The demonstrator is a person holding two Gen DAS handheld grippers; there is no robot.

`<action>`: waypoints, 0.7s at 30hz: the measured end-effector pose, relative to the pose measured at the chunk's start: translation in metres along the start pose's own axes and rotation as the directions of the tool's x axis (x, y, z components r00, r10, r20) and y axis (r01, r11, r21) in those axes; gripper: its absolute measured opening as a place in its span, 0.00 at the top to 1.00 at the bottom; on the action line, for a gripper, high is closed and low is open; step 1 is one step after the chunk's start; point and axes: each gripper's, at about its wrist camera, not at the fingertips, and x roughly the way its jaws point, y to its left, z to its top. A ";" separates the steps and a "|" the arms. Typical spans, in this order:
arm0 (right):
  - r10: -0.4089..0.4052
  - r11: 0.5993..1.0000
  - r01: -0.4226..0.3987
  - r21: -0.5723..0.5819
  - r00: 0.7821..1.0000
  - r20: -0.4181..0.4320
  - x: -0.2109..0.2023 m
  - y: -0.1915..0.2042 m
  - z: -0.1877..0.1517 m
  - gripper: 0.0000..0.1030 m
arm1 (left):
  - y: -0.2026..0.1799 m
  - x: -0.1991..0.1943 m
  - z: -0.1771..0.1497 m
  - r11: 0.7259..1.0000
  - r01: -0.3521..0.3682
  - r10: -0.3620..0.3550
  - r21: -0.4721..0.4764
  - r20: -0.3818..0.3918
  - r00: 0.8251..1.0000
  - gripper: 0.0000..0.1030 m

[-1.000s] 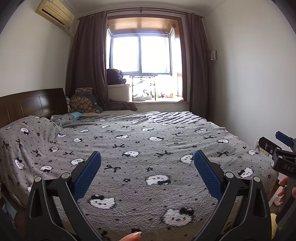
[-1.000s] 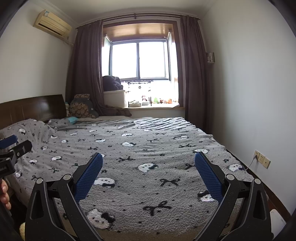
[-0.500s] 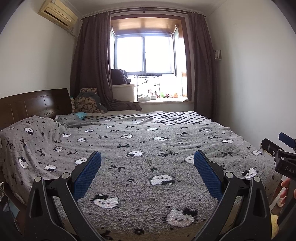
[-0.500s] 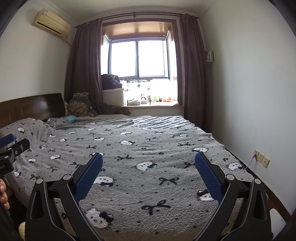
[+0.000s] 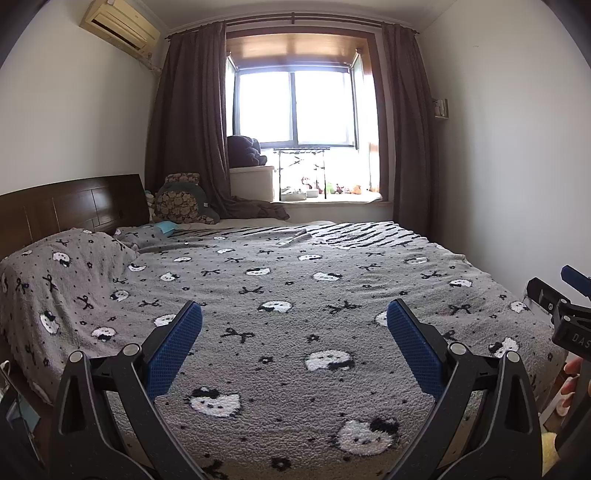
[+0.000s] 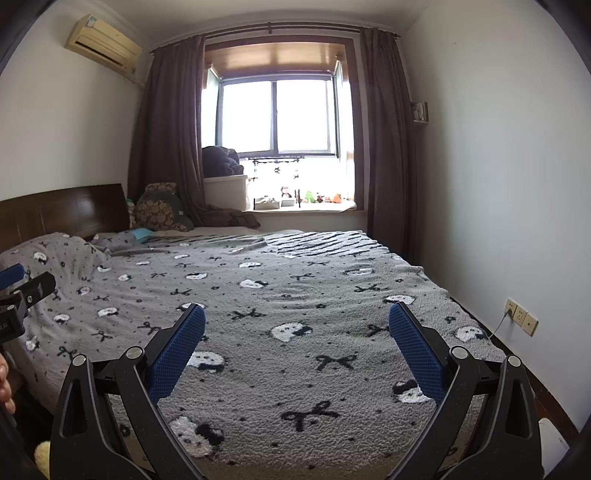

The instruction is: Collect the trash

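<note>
Left gripper (image 5: pixel 294 325) jaws wide, right gripper (image 6: pixel 297 328) jaws wide, both above bed (image 5: pixel 295 280) near edge

A small flat teal piece (image 5: pixel 164 227), too far off to identify, lies on the grey cat-print blanket (image 5: pixel 295 288) near the dark wooden headboard (image 5: pixel 74 206), just in front of a patterned cushion (image 5: pixel 177 203).

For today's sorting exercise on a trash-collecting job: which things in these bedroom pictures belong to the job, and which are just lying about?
Belong to the job:
- left gripper, open, empty
- right gripper, open, empty
- no trash can be made out on the bed

Just lying about:
- grey blanket
- patterned cushion
- headboard
- curtains
- air conditioner
- windowsill toys
- wall sockets
</note>
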 end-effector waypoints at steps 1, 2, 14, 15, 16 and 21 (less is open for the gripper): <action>0.009 1.000 -0.009 0.004 1.000 0.002 0.002 -0.001 0.000 0.03 | 0.000 0.002 0.000 1.000 -0.003 0.003 -0.001 -0.003 1.000 0.08; 0.017 1.000 -0.017 0.006 1.000 0.003 0.003 -0.003 0.000 0.03 | 0.000 0.004 0.000 1.000 -0.006 0.006 -0.003 -0.005 1.000 0.08; -0.096 0.995 0.096 -0.005 0.990 -0.104 0.092 -0.113 0.000 0.03 | 0.076 0.115 -0.012 0.989 -0.146 0.139 -0.034 -0.155 0.978 0.08; -0.096 0.995 0.098 0.009 0.986 -0.135 0.108 -0.134 -0.001 0.03 | 0.097 0.134 -0.016 0.978 -0.205 0.194 -0.040 -0.191 0.962 0.08; -0.096 0.995 0.100 0.017 0.983 -0.158 0.124 -0.149 -0.003 0.03 | 0.119 0.153 -0.022 0.966 -0.253 0.236 -0.051 -0.228 0.945 0.08; -0.172 0.966 0.212 0.150 0.954 -0.244 0.214 -0.222 -0.026 0.03 | 0.218 0.236 -0.050 0.925 -0.375 0.326 -0.062 -0.377 0.867 0.08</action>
